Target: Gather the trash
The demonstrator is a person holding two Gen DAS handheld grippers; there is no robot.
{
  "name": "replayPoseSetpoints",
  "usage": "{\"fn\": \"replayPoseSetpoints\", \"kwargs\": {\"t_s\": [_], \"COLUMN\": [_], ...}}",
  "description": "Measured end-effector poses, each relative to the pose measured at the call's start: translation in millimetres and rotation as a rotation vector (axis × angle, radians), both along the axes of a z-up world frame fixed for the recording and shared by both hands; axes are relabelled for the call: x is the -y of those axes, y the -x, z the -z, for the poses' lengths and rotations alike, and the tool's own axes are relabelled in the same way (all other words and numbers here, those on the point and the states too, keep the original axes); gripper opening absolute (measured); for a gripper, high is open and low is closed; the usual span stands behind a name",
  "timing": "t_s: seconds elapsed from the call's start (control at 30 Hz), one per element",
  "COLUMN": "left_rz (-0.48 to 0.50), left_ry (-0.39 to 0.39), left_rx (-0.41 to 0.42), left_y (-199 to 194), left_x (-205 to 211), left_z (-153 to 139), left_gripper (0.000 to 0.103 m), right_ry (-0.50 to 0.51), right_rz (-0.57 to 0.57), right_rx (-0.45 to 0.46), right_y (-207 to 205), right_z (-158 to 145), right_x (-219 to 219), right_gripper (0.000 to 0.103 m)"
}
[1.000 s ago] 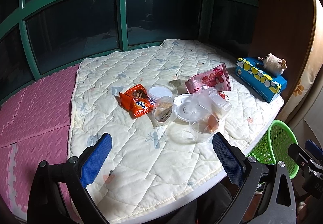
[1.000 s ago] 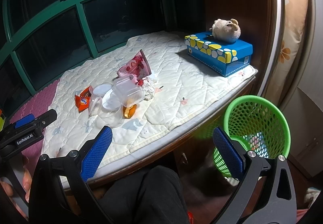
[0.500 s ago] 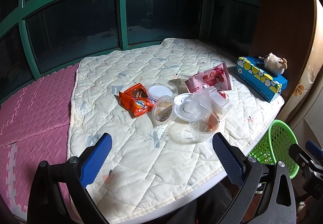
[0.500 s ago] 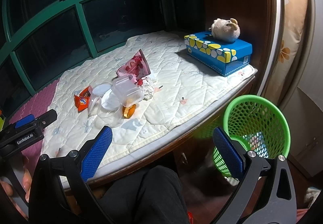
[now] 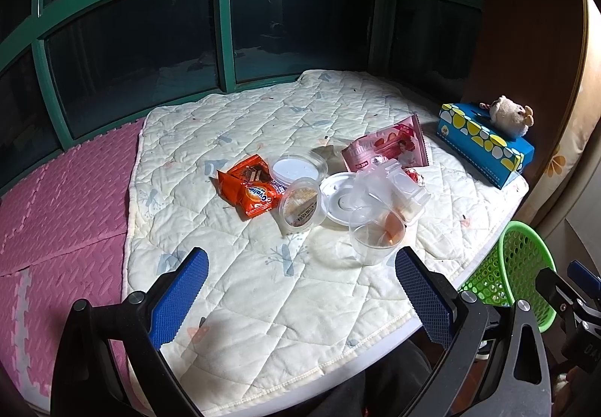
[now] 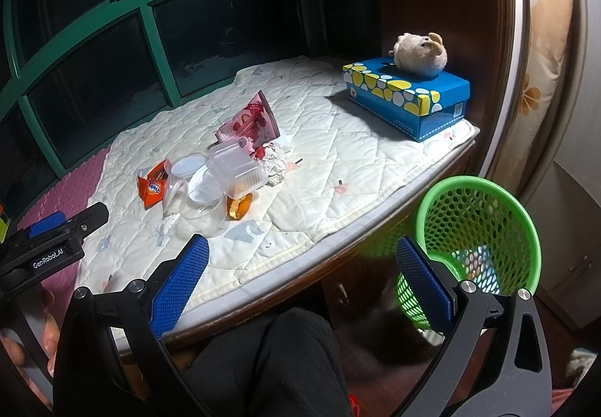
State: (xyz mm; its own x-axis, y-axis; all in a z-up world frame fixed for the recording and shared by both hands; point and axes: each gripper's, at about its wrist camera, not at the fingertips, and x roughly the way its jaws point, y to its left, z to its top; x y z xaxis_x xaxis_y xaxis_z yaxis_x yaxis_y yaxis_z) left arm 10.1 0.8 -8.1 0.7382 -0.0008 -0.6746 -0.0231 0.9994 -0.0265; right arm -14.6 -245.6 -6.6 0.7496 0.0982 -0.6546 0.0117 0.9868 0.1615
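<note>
A pile of trash lies on the cream quilt (image 5: 263, 285): an orange snack wrapper (image 5: 249, 188), a round tub (image 5: 300, 212), a white lid (image 5: 296, 167), a clear cup (image 5: 375, 234), a clear plastic box (image 5: 398, 186) and a pink packet (image 5: 387, 150). The same pile shows in the right wrist view, with the wrapper (image 6: 152, 186), the box (image 6: 236, 167), the packet (image 6: 251, 124) and crumpled paper (image 6: 276, 161). My left gripper (image 5: 300, 289) is open and empty, short of the pile. My right gripper (image 6: 302, 278) is open and empty over the quilt's front edge.
A green mesh bin (image 6: 477, 229) stands on the floor to the right, below the platform edge; it also shows in the left wrist view (image 5: 511, 266). A blue tissue box (image 6: 409, 99) with a plush toy (image 6: 419, 54) sits at the far right. Pink foam mats (image 5: 56, 199) lie left.
</note>
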Motion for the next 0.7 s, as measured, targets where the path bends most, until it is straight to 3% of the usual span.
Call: {"fn": "replayPoseSetpoints", "kwargs": {"t_s": [0.7], "left_rz": [-0.01], "left_ry": [-0.018], "left_rx": [-0.017], "left_y": [-33], "left_x": [-19], "left_z": [4], "left_gripper": [0.096], "right_ry": [0.003], "right_rz": [-0.095], "right_rx": [-0.037], "right_y": [-41], "right_z": [12], "right_x": [-14], "right_gripper": [0.099]}}
